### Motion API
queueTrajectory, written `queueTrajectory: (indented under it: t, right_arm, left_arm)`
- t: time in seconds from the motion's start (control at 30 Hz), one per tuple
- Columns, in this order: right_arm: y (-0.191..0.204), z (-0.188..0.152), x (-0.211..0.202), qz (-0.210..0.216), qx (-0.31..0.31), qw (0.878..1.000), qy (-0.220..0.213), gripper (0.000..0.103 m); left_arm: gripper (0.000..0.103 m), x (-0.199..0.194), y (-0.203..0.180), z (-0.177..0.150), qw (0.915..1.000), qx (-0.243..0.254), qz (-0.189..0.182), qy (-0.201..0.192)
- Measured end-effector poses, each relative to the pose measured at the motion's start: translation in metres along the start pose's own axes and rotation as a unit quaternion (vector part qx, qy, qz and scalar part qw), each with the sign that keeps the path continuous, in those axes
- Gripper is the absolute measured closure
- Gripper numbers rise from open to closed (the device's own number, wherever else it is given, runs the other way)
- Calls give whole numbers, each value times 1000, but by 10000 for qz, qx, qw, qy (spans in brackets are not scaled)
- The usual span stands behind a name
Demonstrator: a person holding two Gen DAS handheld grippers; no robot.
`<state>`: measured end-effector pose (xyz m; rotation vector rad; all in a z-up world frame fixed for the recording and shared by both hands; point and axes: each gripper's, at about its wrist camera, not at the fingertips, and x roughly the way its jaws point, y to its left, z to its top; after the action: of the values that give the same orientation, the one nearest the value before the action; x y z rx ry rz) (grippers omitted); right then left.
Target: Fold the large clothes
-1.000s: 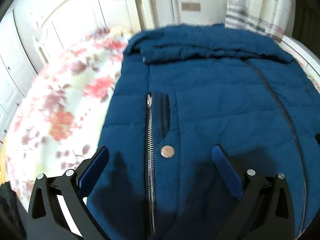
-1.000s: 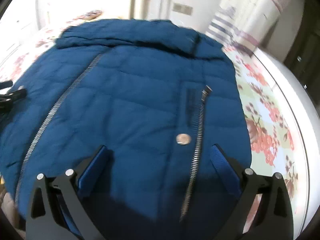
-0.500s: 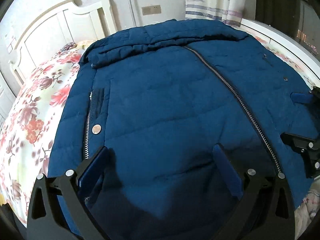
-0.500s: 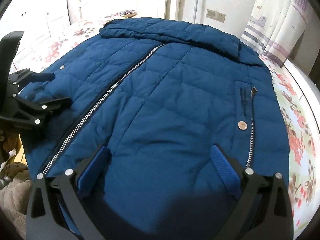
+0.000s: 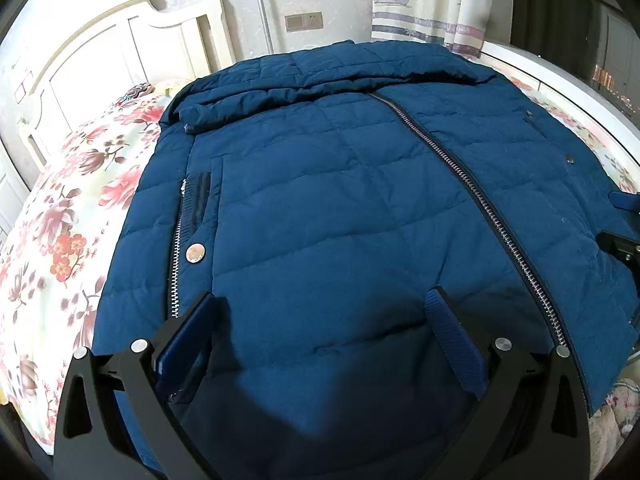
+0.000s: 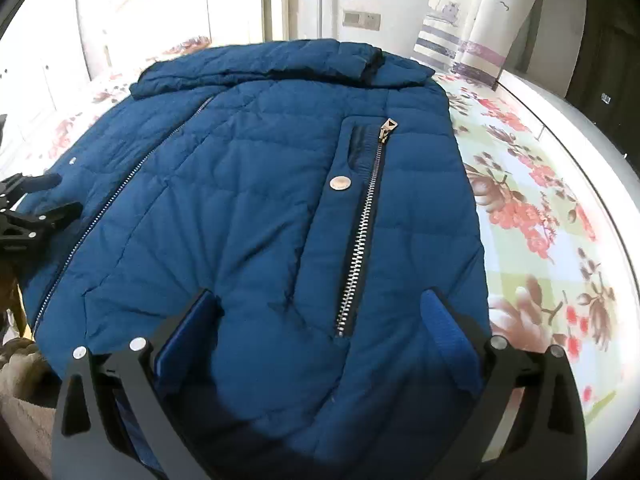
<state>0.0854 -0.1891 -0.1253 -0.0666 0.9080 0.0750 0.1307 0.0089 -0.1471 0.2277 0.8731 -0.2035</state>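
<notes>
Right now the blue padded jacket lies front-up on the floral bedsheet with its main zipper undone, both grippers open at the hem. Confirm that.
Not quite: the main zipper is closed, its teeth meshed along the front of the jacket, as the left wrist view shows. The rest holds: it lies front-up on the floral bedsheet, with the left gripper and right gripper open at the hem.

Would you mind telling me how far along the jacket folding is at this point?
Done: the blue jacket lies spread on the floral bedsheet, front zipper closed, sleeves apparently tucked in. In hand: the left gripper and right gripper are open at the near hem, gripping nothing. Left: folding the body.
</notes>
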Motion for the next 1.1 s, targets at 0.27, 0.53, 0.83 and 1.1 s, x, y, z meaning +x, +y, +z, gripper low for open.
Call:
queueTrajectory:
  t: [0.27, 0.53, 0.83, 1.1]
  right_arm:
    - [14, 0, -23, -245, -409, 9986, -213, 3]
    - [-18, -12, -31, -105, -19, 9999, -106, 3]
    - [-84, -68, -53, 692, 1192, 9903, -169, 7]
    - [-85, -78, -60, 1614, 1452, 9757, -309, 36]
  left_arm:
    - [4, -35, 34, -23, 9974, -392, 585, -157]
    - [4, -49, 89, -55, 9926, -1063, 567, -175]
    - [4, -54, 134, -83, 9822, -1859, -223, -120]
    - [21, -62, 112, -89, 9793, -1668, -1129, -197]
